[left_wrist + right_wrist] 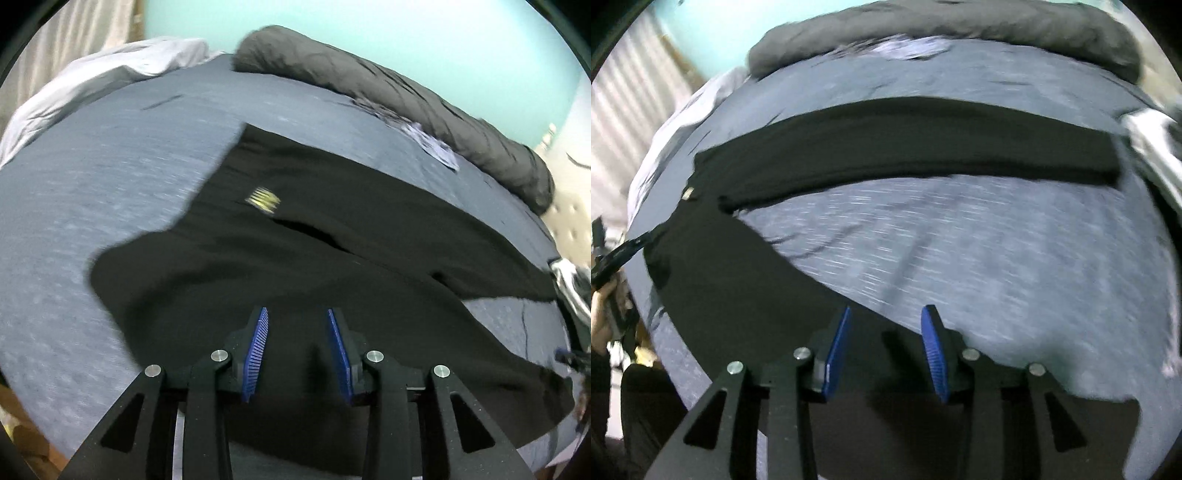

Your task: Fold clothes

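A pair of black trousers (314, 236) is spread over the grey-blue bed sheet (92, 206), with a small yellow logo (263, 199) seen ahead of the left gripper (297, 314), whose blue-padded fingers are held wide apart above the cloth with nothing between them. The right gripper (886, 314) is likewise held wide open and empty over the near trouser leg, while the other leg (905, 144) is stretched across the bed well ahead of it. A dark grey duvet (388, 92) is bunched along the far edge of the bed, beyond both grippers.
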Action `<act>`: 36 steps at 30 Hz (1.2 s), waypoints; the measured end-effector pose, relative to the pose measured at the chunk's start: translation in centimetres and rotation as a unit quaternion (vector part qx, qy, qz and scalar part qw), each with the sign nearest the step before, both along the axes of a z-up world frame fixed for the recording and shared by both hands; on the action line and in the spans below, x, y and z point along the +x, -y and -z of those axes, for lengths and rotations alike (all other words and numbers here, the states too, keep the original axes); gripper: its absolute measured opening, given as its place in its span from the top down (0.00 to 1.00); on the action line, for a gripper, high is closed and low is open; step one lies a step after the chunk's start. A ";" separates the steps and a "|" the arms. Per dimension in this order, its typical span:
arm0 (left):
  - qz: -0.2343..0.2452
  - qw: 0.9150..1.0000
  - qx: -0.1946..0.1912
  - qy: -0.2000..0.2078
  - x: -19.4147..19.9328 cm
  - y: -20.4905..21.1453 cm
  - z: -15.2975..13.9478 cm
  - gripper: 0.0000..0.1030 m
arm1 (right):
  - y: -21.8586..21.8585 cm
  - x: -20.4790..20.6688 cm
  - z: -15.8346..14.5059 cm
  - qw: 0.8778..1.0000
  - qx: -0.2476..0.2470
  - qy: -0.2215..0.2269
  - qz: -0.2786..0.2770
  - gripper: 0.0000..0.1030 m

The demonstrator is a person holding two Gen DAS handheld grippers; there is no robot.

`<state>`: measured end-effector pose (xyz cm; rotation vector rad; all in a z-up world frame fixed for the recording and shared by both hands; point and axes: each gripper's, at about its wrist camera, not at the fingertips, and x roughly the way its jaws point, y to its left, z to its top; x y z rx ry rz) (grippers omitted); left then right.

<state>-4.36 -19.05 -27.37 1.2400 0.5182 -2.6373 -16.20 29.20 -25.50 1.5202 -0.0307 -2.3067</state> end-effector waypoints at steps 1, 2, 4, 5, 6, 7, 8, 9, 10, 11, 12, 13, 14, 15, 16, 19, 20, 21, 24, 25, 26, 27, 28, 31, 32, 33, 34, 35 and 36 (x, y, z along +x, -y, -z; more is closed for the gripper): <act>0.005 1.000 0.001 0.001 -0.3 -0.8 0.5 0.65 | 1.3 -0.6 0.3 1.000 0.000 0.003 -0.012 0.62; 0.011 1.000 0.002 0.001 -0.5 -1.6 1.0 0.65 | 2.6 -1.3 0.6 1.000 0.000 0.006 -0.024 0.62; 0.017 1.000 0.005 0.001 -0.6 -2.9 1.7 0.65 | 4.6 -2.1 1.2 0.999 0.005 0.012 -0.044 0.62; 0.017 1.000 0.006 0.001 -0.7 -3.4 2.0 0.65 | 5.5 -2.5 1.5 0.998 0.009 0.015 -0.054 0.62; 0.018 1.000 0.006 0.002 -0.7 -3.7 2.5 0.65 | 6.4 -2.8 1.9 0.998 0.013 0.018 -0.065 0.62; 0.018 1.000 0.006 0.002 -0.6 -4.1 2.9 0.65 | 7.3 -3.2 2.2 0.997 0.016 0.021 -0.075 0.62; 0.019 1.000 0.005 0.003 -0.5 -4.4 3.3 0.65 | 8.1 -3.4 2.6 0.996 0.020 0.025 -0.085 0.62; 0.022 1.000 0.000 0.005 -0.6 -4.7 3.7 0.65 | 8.9 -3.6 3.0 0.995 0.023 0.030 -0.096 0.62; 0.026 1.000 -0.005 0.007 -0.7 -5.0 4.0 0.65 | 9.7 -3.8 3.5 0.993 0.026 0.035 -0.107 0.62; 0.029 0.999 -0.009 0.009 -0.8 -5.2 4.4 0.65 | 10.5 -3.9 3.9 0.992 0.030 0.040 -0.117 0.62; 0.033 0.999 -0.012 0.012 -0.8 -5.5 4.8 0.65 | 11.1 -4.0 4.2 0.991 0.031 0.043 -0.127 0.62; 0.037 0.999 -0.011 0.015 -0.8 -5.6 5.1 0.65 | 11.6 -4.1 4.4 0.989 0.032 0.046 -0.135 0.62; 0.040 0.999 -0.010 0.017 -0.8 -5.6 5.3 0.65 | 12.1 -4.1 4.8 0.988 0.037 0.049 -0.143 0.62; 0.041 0.999 -0.010 0.017 -0.8 -5.5 5.5 0.65 | 12.5 -4.2 5.0 0.987 0.039 0.051 -0.149 0.65; 0.040 0.999 -0.006 0.018 -0.9 -5.4 5.7 0.65 | 12.8 -4.2 5.3 0.986 0.038 0.054 -0.155 0.74; 0.041 0.999 -0.002 0.015 -0.7 -5.3 5.8 0.65 | 13.3 -4.2 5.8 0.983 0.034 0.056 -0.169 0.92; 0.042 0.999 -0.003 0.015 -0.7 -5.4 5.8 0.65 | 13.4 -4.2 5.7 0.983 0.033 0.056 -0.171 0.94; 0.043 0.999 -0.004 0.015 -0.7 -5.4 5.9 0.64 | 13.3 -4.2 5.6 0.983 0.032 0.055 -0.172 0.95; 0.042 0.999 -0.005 0.016 -0.6 -5.4 6.1 0.64 | 12.6 -4.6 4.6 0.986 0.018 0.039 -0.161 0.96; 0.043 0.999 -0.005 0.016 -0.6 -5.5 6.1 0.64 | 12.2 -4.9 4.1 0.988 0.008 0.031 -0.152 0.96; 0.043 0.999 -0.005 0.016 -0.6 -5.5 6.2 0.64 | 11.8 -5.1 3.7 0.989 0.004 0.022 -0.143 0.96; 0.043 0.999 -0.006 0.016 -0.6 -5.5 6.2 0.64 | 11.5 -5.4 3.4 0.991 0.002 0.014 -0.133 0.96; 0.043 0.999 -0.006 0.017 -0.6 -5.5 6.3 0.64 | 11.6 -5.6 3.6 0.991 0.007 0.012 -0.130 0.96; 0.044 0.999 -0.007 0.018 -0.5 -5.5 6.4 0.64 | 12.4 -6.0 4.8 0.991 0.031 0.017 -0.127 0.96; 0.043 0.999 -0.006 0.018 -0.5 -5.5 6.4 0.64 | 12.6 -6.1 5.5 0.991 0.038 0.022 -0.127 0.96; 0.043 0.999 -0.005 0.017 -0.5 -5.4 6.4 0.64 | 12.7 -6.2 5.8 0.991 0.041 0.027 -0.127 0.96; 0.044 0.999 -0.005 0.017 -0.5 -5.4 6.5 0.64 | 12.7 -6.2 6.1 0.991 0.042 0.031 -0.127 0.95; 0.044 0.999 -0.005 0.018 -0.5 -5.4 6.5 0.64 | 12.3 -6.2 6.1 0.991 0.040 0.033 -0.121 0.94; 0.044 0.999 -0.005 0.018 -0.5 -5.4 6.6 0.64 | 11.9 -6.3 6.0 0.992 0.036 0.034 -0.113 0.93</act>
